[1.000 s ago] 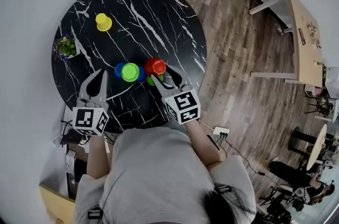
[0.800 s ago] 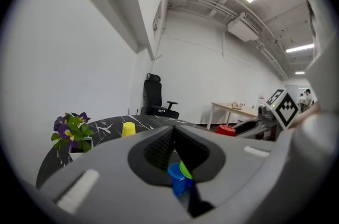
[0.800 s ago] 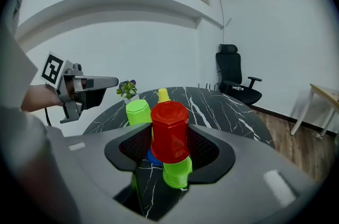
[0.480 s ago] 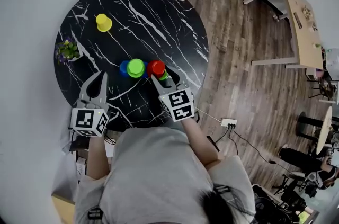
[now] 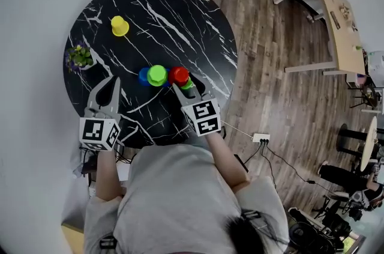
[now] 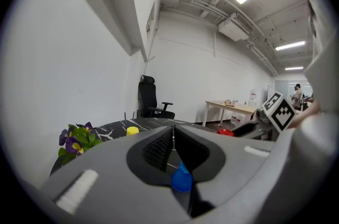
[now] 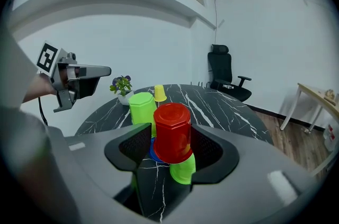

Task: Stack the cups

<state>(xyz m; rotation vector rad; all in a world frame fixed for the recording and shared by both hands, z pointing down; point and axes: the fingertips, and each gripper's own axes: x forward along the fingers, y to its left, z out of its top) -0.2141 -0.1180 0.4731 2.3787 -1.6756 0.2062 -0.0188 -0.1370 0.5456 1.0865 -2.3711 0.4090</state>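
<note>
Your right claw stands wide, and its pads are closed on the red cup. The cup is upside down and leans a little between them. Just under it, partly behind the right jaw, is a green cup, also upside down on the tabletop. The red cup looks to be just over it and not yet seated, though I cannot tell if the two rims touch.

Just beyond the left jaw you see a blue cup, and the other green cup is at it; whether it sits on the blue one or only beside it I cannot tell. Well beyond the claw are the yellow cup and a plant.

Your left claw, far off to the left of the right one, is fully closed and has hold of nothing.

The main risk, in my judgement, is the lean. If you let go now, the red cup may land crooked on the green cup, slide off and roll. Level it first and lower it straight. The second risk is the left jaw. The other green cup is near it, so when you open the claw the jaw may push that cup over. Also, pressing down too hard can shift the green cup below.
</note>
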